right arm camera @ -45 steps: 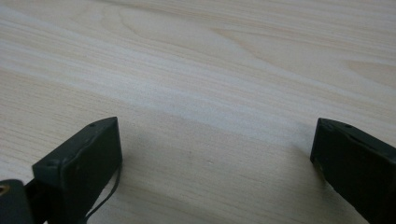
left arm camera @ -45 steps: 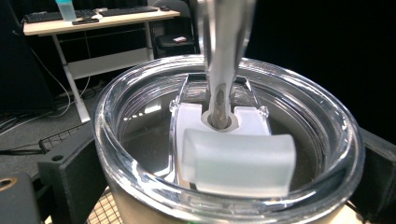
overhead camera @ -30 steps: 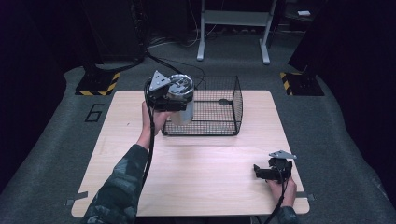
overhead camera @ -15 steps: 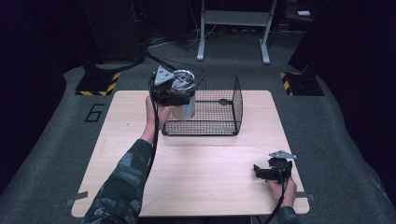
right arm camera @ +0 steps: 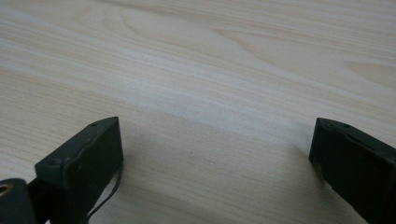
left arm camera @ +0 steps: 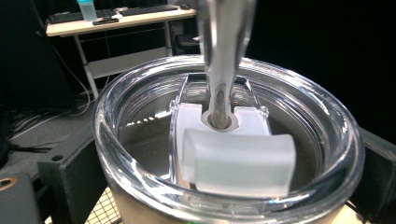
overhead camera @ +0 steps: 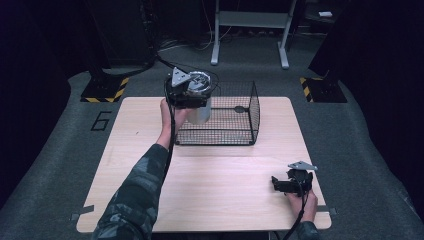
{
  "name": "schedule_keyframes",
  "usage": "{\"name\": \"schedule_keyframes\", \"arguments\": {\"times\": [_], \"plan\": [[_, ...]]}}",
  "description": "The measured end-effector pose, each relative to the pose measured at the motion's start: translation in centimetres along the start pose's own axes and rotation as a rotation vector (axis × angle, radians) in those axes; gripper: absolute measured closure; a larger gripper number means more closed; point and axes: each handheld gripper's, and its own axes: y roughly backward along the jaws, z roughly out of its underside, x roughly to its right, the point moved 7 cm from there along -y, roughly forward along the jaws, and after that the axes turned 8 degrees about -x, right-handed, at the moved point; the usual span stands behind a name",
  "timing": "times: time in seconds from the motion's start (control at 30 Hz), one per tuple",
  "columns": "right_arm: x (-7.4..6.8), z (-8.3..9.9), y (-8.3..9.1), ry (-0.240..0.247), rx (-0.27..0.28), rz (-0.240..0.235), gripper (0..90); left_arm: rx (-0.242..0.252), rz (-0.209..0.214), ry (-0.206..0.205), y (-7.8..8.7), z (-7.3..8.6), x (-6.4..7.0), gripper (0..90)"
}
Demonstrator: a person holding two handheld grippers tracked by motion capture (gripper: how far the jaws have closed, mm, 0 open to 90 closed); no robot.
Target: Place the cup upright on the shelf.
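Note:
A steel tumbler point(overhead camera: 200, 114) with a clear lid point(left arm camera: 233, 158) and a metal straw point(left arm camera: 225, 51) is held up at the left end of the black wire basket point(overhead camera: 235, 132). My left gripper point(overhead camera: 187, 92) is shut on it, its jaws pressing the tumbler's sides just under the lid in the left gripper view point(left arm camera: 224, 191). I cannot tell whether the tumbler's base is inside the basket's rim. My right gripper point(overhead camera: 281, 184) rests near the table's front right corner. It stands open over bare wood point(right arm camera: 215, 158).
The basket stands at the back middle of the wooden table point(overhead camera: 150, 145). Something small and dark point(overhead camera: 240, 108) lies on its floor. Past the table's far edge stand a desk frame point(overhead camera: 250, 30) and yellow-striped floor plates point(overhead camera: 107, 90).
My left gripper has carried the tumbler to the right, up to the basket's left end. The right gripper has stayed still.

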Motion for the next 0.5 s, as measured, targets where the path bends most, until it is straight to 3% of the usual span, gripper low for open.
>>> {"name": "schedule_keyframes", "arguments": {"times": [0.5], "plan": [[-0.2, 0.0, 0.0, -0.019, 0.001, -0.008, 2.7, -0.019, -0.078, 0.038, -2.2, 1.4, -1.4, 3.6]]}}
